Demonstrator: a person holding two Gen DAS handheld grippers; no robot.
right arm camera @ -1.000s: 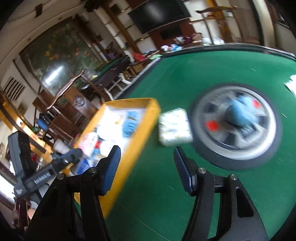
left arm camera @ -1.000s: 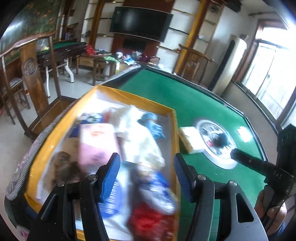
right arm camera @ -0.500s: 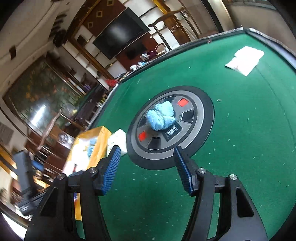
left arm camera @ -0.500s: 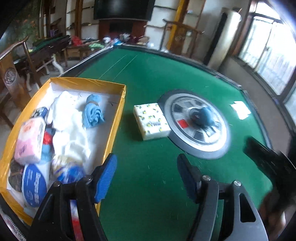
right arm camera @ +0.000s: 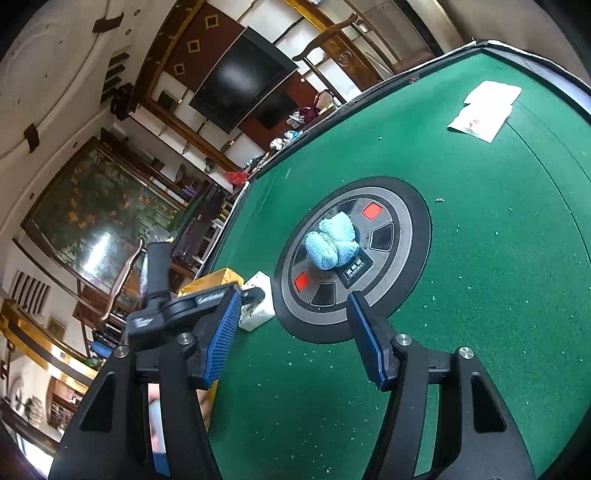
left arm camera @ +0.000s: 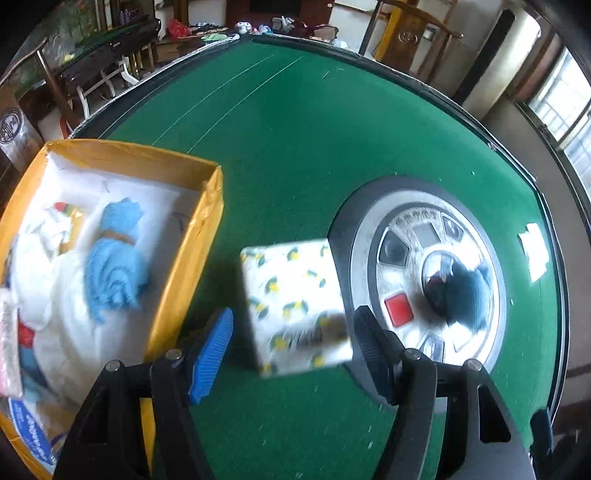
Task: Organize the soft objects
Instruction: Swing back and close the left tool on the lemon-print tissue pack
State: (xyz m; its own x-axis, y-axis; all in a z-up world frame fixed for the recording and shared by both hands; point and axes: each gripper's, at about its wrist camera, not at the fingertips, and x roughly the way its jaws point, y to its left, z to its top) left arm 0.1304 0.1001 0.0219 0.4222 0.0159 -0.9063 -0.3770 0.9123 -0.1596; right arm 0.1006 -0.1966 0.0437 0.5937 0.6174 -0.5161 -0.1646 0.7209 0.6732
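Both hand-held grippers spread, empty; tissue pack [left arm camera: 295, 306] between box rim [left arm camera: 192, 258] and hub [left arm camera: 424, 280].

A home living room, ornately furnished: a large black flat television [right arm camera: 242, 79] hangs on a wood-panelled wall, carved wooden chairs [left arm camera: 410, 35] stand about, and the green felt mahjong surface [right arm camera: 498, 229] with a round control hub [right arm camera: 354, 254] fills the foreground near tall windows [left arm camera: 561, 99].

Lemon-print tissue pack [left arm camera: 295, 306] flat beside yellow box [left arm camera: 192, 258]; blue cloth [right arm camera: 332, 242] on hub.
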